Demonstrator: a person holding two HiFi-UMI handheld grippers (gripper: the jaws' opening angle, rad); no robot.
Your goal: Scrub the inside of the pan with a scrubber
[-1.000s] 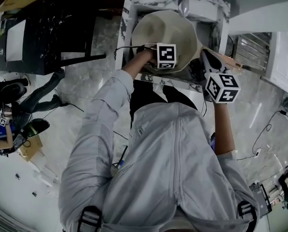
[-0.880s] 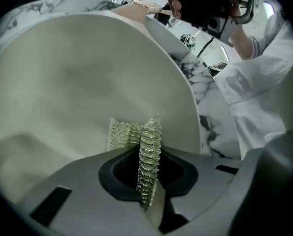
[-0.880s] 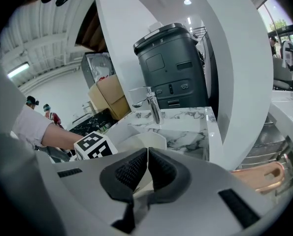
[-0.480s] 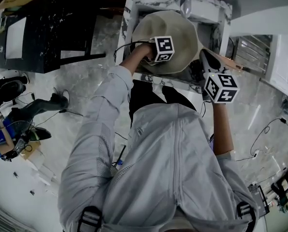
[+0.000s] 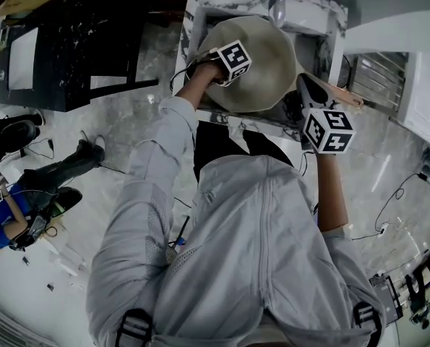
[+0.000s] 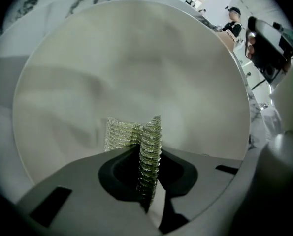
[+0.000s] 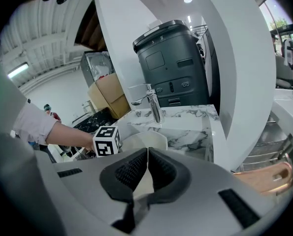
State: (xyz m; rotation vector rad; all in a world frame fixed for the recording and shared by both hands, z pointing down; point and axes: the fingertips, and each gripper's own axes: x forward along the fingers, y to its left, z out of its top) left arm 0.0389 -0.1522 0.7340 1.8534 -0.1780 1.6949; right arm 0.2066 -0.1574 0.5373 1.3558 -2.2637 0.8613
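Left tongs [image 6: 147, 191] pinching folded mesh scrubber [image 6: 134, 134], free end inside pan [image 6: 136, 58] at marble counter [image 7: 185, 114]. Right tongs [image 7: 147, 168] pressed together, empty, beside wooden handle [image 7: 269, 177]. Scrubber likely soft, springy, light: grip deep at fold. Pan looks stiff, may slide; steady by handle.

pale veined marble floor [image 5: 121, 143] spreads below, cables [image 5: 399, 189] trailing on it. a white marble counter [image 7: 185, 116] carries a chrome faucet [image 7: 151, 101]; behind stands a dark grey appliance [image 7: 178, 63]. a strip light [image 7: 17, 71] glows on the ribbed ceiling [image 7: 43, 38].
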